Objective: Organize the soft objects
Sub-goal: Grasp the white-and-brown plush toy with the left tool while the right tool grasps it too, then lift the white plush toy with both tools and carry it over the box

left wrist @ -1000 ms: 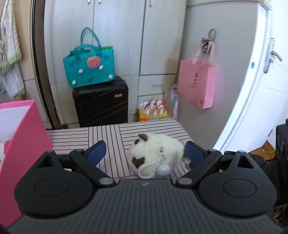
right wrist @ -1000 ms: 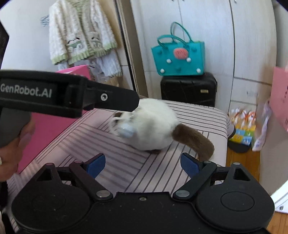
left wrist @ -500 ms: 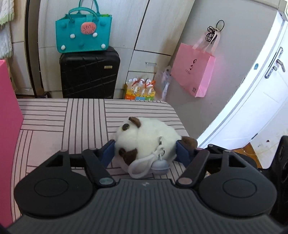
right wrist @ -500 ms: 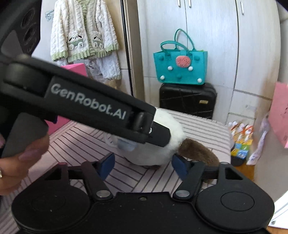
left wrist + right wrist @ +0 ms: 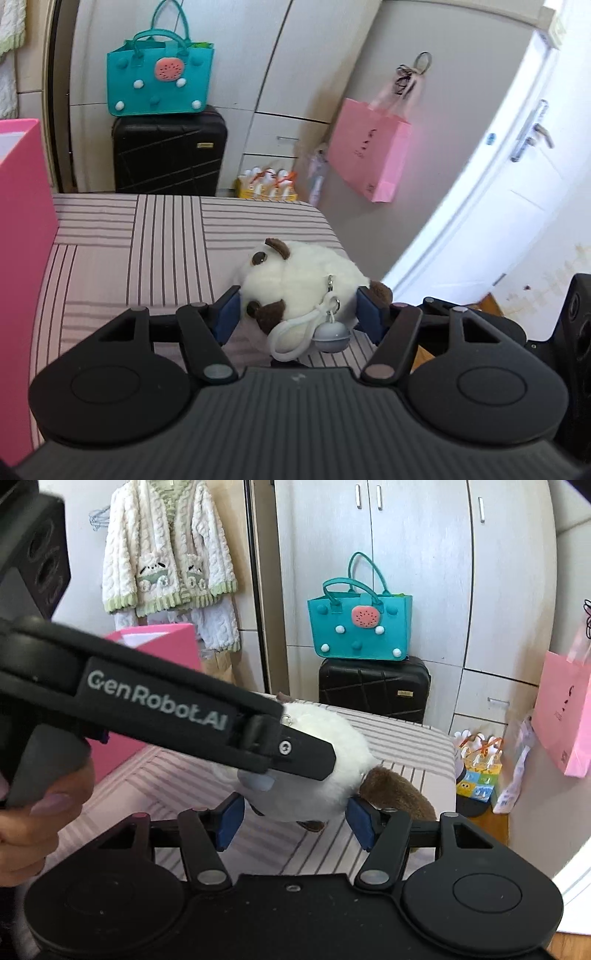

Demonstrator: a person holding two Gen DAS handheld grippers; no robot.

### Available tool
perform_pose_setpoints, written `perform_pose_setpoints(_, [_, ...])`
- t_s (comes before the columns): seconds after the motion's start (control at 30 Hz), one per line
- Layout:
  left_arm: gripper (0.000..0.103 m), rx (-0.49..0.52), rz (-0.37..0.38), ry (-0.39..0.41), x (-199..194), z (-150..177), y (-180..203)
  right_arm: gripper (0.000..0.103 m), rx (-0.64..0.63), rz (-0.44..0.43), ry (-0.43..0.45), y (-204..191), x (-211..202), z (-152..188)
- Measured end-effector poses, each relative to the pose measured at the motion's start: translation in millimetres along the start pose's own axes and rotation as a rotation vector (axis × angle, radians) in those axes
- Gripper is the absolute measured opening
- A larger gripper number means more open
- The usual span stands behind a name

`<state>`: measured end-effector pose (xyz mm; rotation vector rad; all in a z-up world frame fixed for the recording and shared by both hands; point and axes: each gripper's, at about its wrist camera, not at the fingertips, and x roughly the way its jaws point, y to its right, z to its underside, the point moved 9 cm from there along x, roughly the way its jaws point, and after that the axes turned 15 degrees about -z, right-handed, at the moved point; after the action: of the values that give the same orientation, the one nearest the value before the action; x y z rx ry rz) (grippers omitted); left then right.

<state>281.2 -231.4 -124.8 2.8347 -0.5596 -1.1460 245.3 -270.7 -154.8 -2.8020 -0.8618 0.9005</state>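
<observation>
2 grippers, left gripper [image 5: 297, 314] and right gripper [image 5: 293, 821], both clamped on plush toy [image 5: 295, 280] beside pink box [image 5: 22, 236].

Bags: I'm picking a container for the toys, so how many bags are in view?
2, not counting the suitcase. The teal tote bag sits on the black suitcase; the pink paper bag hangs on the wall to its right. Others may be hidden.

Left gripper [image 5: 297, 314] and right gripper [image 5: 291, 821] closed, apparently pressing plush toy [image 5: 299, 280]
</observation>
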Motion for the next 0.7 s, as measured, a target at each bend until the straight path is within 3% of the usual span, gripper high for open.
perform_pose_setpoints(0.17, [0.064,-0.031,0.048,0.014,-31.4,14.1,-6.3,0.067,-0.024,0.020,0.008,-29.6,-20.9,2.2])
perform_pose_setpoints(0.43, [0.064,0.001,0.053,0.054,-79.1,31.1,-23.9,0.068,-0.007,0.013,0.068,-75.9,-38.1,5.6])
perform_pose_setpoints(0.6, [0.064,0.044,0.041,0.137,-116.5,37.1,-40.7,0.075,-0.037,-0.039,0.108,-113.8,-45.3,2.8])
perform_pose_setpoints(0.7, [0.064,-0.008,0.034,0.116,-127.9,40.4,-56.7,0.075,-0.051,-0.059,0.110,-130.0,-43.8,1.0])
